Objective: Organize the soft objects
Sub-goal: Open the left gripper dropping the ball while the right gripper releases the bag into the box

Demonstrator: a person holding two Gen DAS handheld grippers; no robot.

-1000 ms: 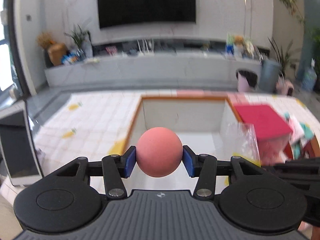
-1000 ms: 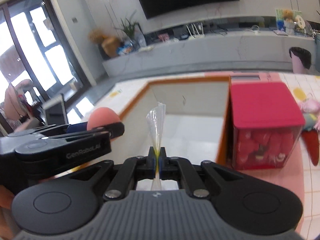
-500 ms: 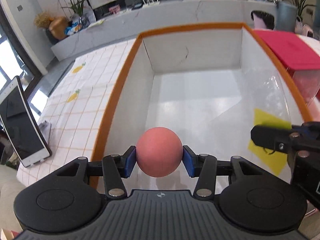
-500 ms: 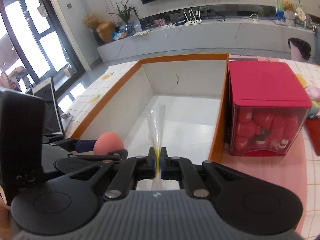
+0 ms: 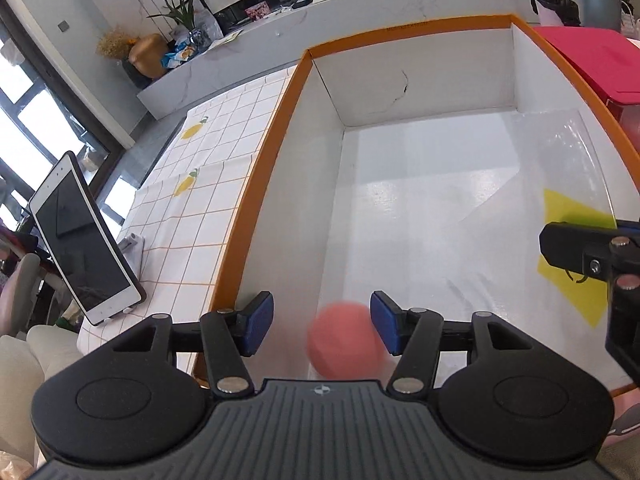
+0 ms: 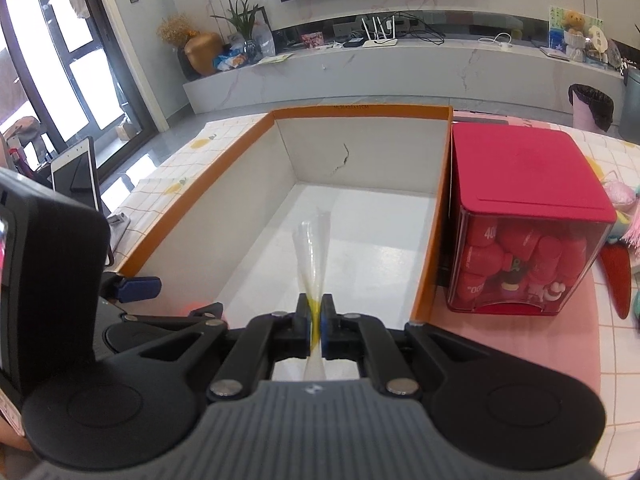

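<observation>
Left claw [image 5: 322, 328] opening, one blurred, seemingly loose ball [image 5: 345, 339]; right claw [image 6: 315, 317] pinches one bag [image 6: 314, 250]

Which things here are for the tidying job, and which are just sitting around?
For the job: pink ball, dropping between the opening left tongs; clear plastic bag, pinched by the right tongs; white box.

Just around: tablet, red-lidded container.
</observation>
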